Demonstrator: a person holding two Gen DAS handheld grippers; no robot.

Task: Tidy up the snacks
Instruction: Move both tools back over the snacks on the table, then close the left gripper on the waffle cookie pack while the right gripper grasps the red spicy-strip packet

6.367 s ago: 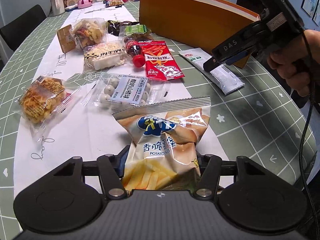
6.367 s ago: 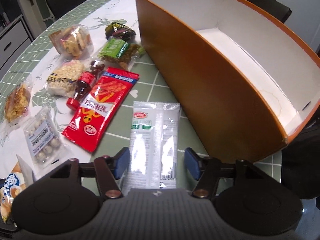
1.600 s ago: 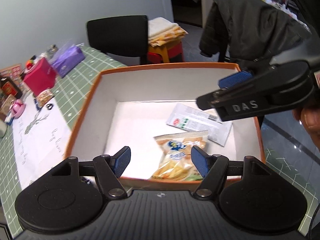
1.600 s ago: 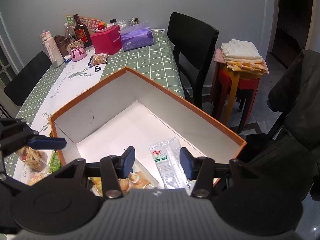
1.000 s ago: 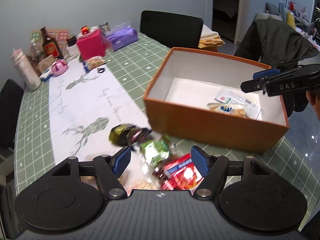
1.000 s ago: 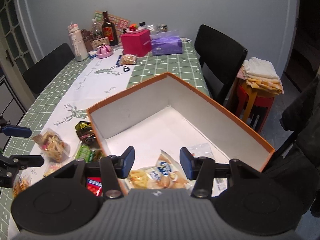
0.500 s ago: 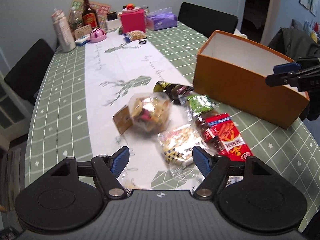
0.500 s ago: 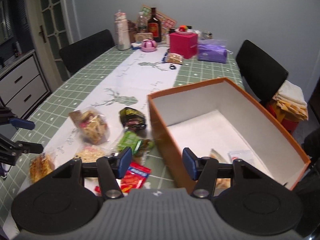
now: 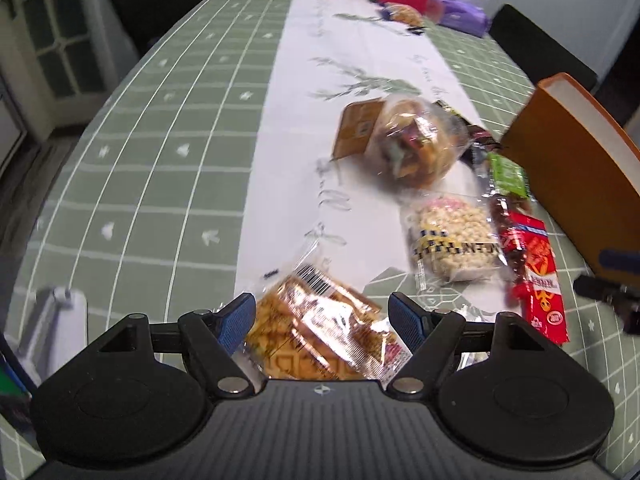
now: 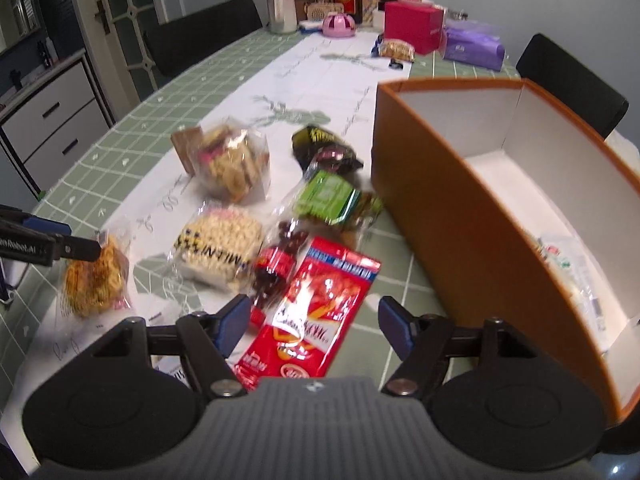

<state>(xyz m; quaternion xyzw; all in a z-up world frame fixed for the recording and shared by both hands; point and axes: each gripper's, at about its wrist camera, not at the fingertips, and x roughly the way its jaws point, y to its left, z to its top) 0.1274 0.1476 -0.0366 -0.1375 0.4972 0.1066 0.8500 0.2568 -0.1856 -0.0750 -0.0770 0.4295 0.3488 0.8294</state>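
Spreading left tongs (image 9: 322,314) straddle waffle pack (image 9: 320,340), unpinched; right tongs (image 10: 312,322) widening over red packet (image 10: 312,312) beside box wall (image 10: 460,216).

Both grippers tilt down over the orange box's (image 10: 460,200) left side. The left gripper (image 9: 322,316) and right gripper (image 10: 312,322) have jaws just opening, gripping nothing.

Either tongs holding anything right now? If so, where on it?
Nothing held. Left tongs stand open around the waffle pack, right tongs open over the red packet; both have just been opening, pads not pressing.
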